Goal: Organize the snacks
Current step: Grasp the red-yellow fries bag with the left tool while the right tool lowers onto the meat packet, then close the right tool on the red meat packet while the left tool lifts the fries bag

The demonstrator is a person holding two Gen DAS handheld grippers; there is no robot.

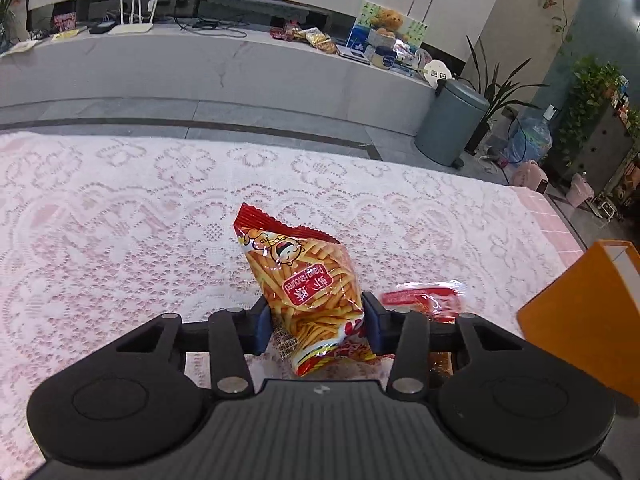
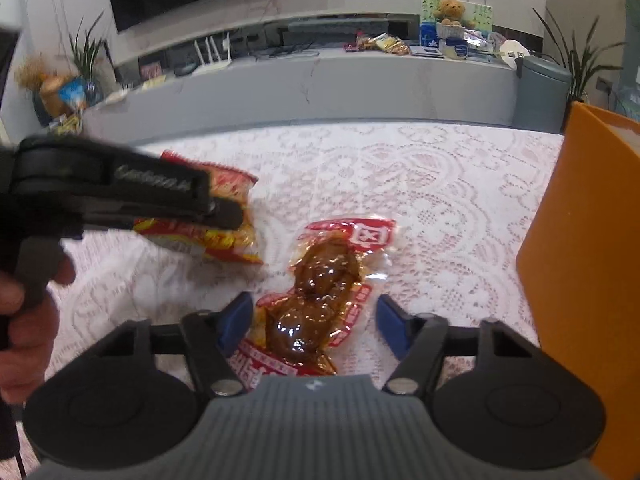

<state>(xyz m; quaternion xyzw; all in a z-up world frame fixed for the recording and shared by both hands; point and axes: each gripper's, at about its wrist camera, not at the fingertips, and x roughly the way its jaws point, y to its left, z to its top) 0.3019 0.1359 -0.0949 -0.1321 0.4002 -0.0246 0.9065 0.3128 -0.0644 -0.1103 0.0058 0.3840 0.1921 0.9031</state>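
A red and yellow bag of prawn sticks stands tilted up off the lace tablecloth. My left gripper is shut on its lower half, a blue pad pressing each side. In the right wrist view that gripper covers the bag at the left, with a hand on its grip. A clear packet of brown braised meat with red print lies flat between the pads of my right gripper. The left pad sits at its edge; the right pad stands apart from it. The packet also shows blurred in the left wrist view.
An orange box stands on the table's right side, close to my right gripper, also seen as the orange box. Beyond the table are a grey bin, a long grey bench with snacks and a router, and potted plants.
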